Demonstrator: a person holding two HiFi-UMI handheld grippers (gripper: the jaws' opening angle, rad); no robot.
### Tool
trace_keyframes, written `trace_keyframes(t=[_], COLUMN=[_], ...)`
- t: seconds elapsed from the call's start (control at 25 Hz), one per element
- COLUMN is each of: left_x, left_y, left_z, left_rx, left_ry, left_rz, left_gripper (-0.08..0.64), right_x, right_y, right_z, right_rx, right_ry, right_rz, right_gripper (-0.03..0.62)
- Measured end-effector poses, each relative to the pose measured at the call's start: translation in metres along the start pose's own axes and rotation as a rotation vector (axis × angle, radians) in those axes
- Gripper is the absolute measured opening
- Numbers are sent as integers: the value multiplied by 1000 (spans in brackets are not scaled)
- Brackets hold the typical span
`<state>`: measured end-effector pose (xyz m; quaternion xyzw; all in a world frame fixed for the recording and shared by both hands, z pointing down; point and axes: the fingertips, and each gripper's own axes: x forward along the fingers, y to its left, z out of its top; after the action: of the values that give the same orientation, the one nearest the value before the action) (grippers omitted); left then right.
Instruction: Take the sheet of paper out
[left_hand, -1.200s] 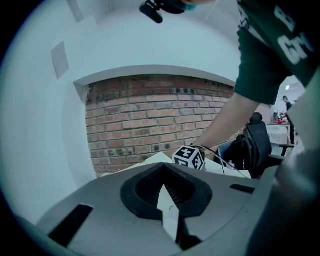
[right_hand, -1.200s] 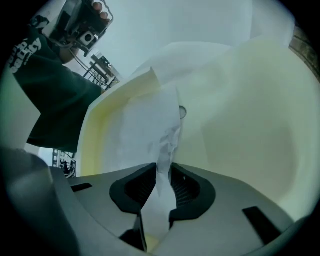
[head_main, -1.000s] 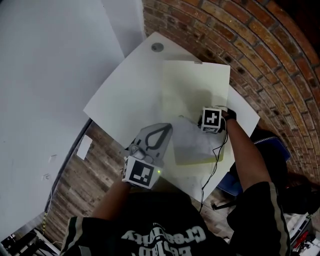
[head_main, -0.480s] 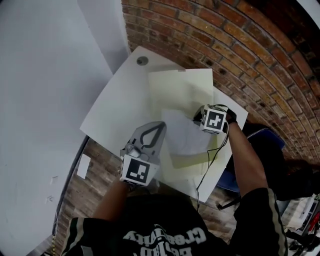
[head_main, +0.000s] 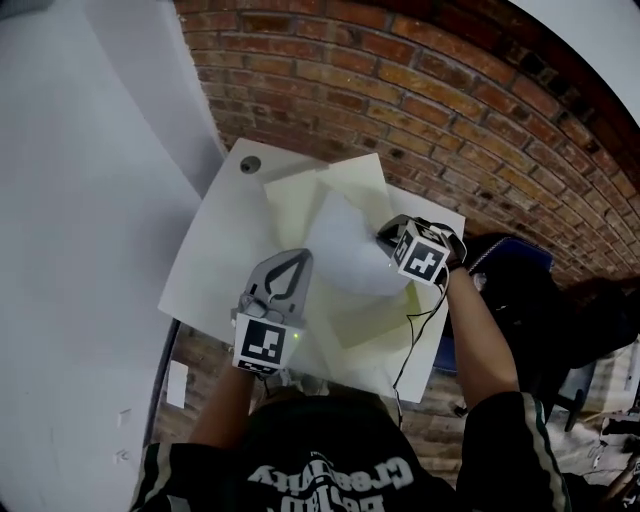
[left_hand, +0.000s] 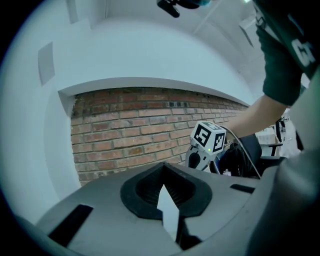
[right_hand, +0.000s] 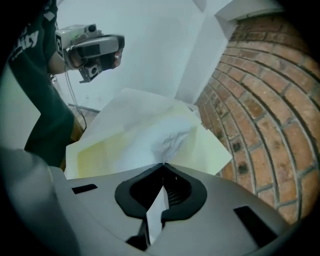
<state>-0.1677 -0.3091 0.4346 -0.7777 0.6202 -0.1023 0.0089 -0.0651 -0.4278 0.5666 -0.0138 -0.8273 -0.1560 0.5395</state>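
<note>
Paper sheet (head_main: 345, 250) seemingly hangs from the down-tilted, clamped right gripper (head_main: 388, 238).

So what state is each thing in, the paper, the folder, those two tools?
sheet of paper: held up off the table, crumpled where pinched.
yellow folder: lying on the table beneath the sheet.
right gripper: jaws shut on the sheet of paper.
left gripper: jaws together, holding nothing.

We log white sheet of paper (head_main: 345, 250), pale yellow folder (head_main: 290, 200), white table (head_main: 210, 260), red-brown brick wall (head_main: 400, 90) far. Grey left gripper (head_main: 297, 258) and right gripper (head_main: 384, 233) carry black-and-white square markers.
</note>
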Motion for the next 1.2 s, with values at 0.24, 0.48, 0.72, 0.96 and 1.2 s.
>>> trace_keyframes(t=[0.24,0.48,0.72,0.96,1.2], left_x=[7,17,25,30,33], left_y=[3,8,4,1,-11], left_z=[11,30,57,89,108], left_rx=[-6,-7,38,64,74], left_ry=[-11,-44,-86,-151,-179], left_rz=[-29,-22,-41,-36,-59], left_gripper=[0,0,0,0,0], right_x=[-39,-90,-141,-182,-217], right_y=[-22,-35,-40,-39,-33], right_z=[5,17,27,34,26], right_rx=[188,355,523,606,683], right_ry=[-102,-265,-431,-542,-615], right_rz=[-265,-511,-672,-777,-895], right_gripper=[-5,-5,-5,-5,-5])
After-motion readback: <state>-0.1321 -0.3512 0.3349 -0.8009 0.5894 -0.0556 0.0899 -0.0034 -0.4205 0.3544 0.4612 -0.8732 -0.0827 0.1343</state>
